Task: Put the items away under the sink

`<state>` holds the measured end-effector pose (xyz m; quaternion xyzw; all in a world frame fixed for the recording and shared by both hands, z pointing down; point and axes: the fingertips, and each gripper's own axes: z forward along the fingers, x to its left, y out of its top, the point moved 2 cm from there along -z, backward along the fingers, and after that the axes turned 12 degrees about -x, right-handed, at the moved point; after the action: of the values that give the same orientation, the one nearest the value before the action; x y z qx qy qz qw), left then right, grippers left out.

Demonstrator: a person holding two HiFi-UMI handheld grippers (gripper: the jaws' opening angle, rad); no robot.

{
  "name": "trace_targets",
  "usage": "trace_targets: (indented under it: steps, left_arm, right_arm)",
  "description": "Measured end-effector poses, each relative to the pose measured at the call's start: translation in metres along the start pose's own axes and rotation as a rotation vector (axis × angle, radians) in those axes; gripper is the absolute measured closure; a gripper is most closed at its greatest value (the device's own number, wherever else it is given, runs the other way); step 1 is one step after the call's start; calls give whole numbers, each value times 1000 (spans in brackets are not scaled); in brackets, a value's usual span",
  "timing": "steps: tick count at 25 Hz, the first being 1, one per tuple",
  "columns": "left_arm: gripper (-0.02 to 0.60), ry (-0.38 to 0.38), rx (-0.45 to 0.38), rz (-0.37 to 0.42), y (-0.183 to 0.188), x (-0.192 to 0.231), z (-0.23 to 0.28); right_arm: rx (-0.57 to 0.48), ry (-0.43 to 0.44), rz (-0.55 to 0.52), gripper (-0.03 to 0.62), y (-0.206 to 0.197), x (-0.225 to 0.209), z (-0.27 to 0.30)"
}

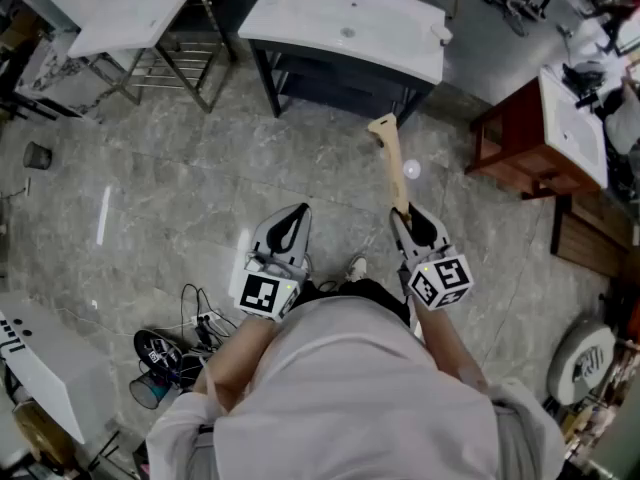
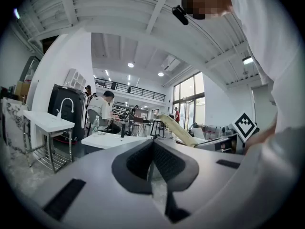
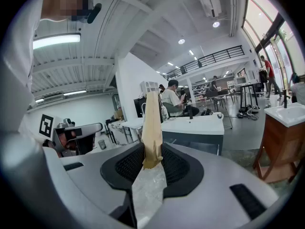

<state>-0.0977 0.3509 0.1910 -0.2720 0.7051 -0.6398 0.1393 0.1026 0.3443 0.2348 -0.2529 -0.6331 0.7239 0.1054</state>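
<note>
Standing on the grey marble floor [image 1: 200, 188], the person faces the white sink [image 1: 345, 33], which is well apart from both grippers. Below the sink is the dark cabinet [image 1: 340, 83]; whether its front is open I cannot tell.

The left gripper [image 1: 290, 218] points level with its jaws together and nothing between them. The right gripper [image 1: 402, 216] is clamped on the lower end of a long pale wooden stick [image 1: 390, 163], and the pads press on it from both sides (the right gripper view shows this clearly). The stick reaches forward toward the cabinet, over the floor.

The risk, as I judge it, is the long free end. It is gripped only at one end, so it may turn between the pads, or knock the sink's edge or the cabinet frame on the way in, and then slip out.
</note>
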Motion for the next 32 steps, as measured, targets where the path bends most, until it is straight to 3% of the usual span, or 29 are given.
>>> trace_targets:
  steps: [12, 16, 32]
  left_arm:
    - [578, -11, -36, -23, -5, -34, 44]
    - [578, -4, -50, 8, -6, -51, 58]
    - [578, 172, -54, 27, -20, -93, 80]
  right_arm:
    - [-22, -22, -38, 465, 18, -42, -28]
    - [-17, -6, -80, 465, 24, -56, -36]
    - [-12, 136, -80, 465, 25, -113, -46]
